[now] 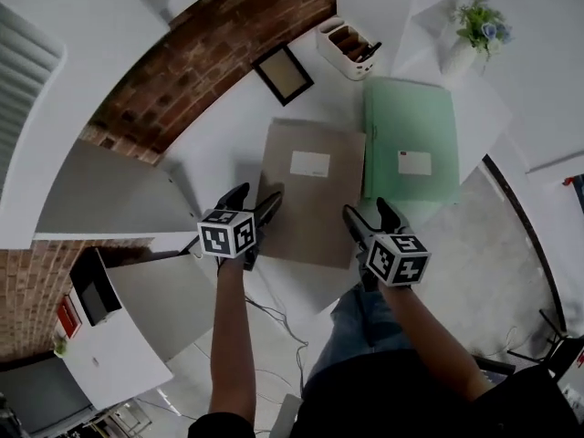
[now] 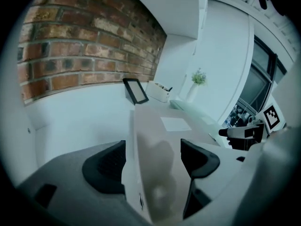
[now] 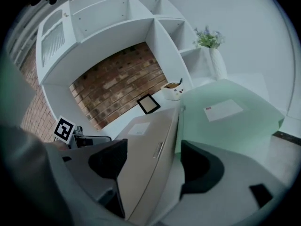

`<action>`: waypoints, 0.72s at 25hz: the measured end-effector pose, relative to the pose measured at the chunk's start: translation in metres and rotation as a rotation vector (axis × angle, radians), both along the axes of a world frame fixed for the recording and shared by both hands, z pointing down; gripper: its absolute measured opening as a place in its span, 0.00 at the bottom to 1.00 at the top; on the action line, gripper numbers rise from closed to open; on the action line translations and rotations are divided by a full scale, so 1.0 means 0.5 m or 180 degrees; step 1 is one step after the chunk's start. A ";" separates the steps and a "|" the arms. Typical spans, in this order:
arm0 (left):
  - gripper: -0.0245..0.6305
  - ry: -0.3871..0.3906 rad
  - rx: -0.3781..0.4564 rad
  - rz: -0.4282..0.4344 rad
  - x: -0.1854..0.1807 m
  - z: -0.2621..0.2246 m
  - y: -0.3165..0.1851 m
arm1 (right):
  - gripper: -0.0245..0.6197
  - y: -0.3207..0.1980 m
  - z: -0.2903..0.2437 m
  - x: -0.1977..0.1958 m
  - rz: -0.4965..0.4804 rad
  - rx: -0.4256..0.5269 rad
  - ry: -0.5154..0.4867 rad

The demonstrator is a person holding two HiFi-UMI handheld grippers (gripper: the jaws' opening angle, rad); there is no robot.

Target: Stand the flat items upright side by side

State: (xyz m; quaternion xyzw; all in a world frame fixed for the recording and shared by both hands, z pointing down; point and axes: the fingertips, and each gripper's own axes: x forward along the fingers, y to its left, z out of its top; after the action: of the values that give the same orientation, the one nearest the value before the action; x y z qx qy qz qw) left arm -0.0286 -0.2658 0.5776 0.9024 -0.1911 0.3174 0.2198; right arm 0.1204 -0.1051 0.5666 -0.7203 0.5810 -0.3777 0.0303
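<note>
A beige flat folder (image 1: 310, 199) with a white label lies on the white table (image 1: 233, 144). A pale green folder (image 1: 411, 144) lies flat right beside it on the right. My left gripper (image 1: 251, 199) sits at the beige folder's near left corner. Its jaws are open and straddle that edge (image 2: 160, 131). My right gripper (image 1: 370, 210) is at the near right corner, open, one jaw over the beige folder (image 3: 141, 145) and the other off its spine, toward the green folder (image 3: 225, 112). Neither folder is lifted.
At the back of the table stand a small dark picture frame (image 1: 284, 73), a white caddy with pens (image 1: 345, 48) and a white vase with a plant (image 1: 470, 35). A brick wall (image 1: 219, 53) backs the table. The table's near edge lies just below the grippers.
</note>
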 end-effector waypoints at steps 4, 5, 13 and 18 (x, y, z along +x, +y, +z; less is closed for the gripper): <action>0.55 -0.0114 -0.0174 0.0074 0.009 0.033 -0.017 | 0.56 0.004 0.036 -0.021 0.0081 -0.0133 -0.0258; 0.55 -0.0126 -0.0234 0.0090 0.012 0.040 -0.019 | 0.56 0.005 0.048 -0.027 0.0099 -0.0172 -0.0342; 0.55 -0.0149 -0.0779 0.0152 0.020 0.072 -0.009 | 0.56 -0.014 0.111 -0.048 0.0201 -0.0394 -0.0827; 0.55 -0.0127 -0.0890 0.0182 0.030 0.074 -0.001 | 0.56 -0.031 0.123 -0.054 0.0214 -0.0406 -0.0984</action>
State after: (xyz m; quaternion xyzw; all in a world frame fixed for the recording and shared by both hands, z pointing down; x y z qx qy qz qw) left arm -0.0138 -0.2660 0.6148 0.8616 -0.1237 0.3650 0.3304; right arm 0.0934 -0.1204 0.6281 -0.6731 0.5199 -0.5189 0.0861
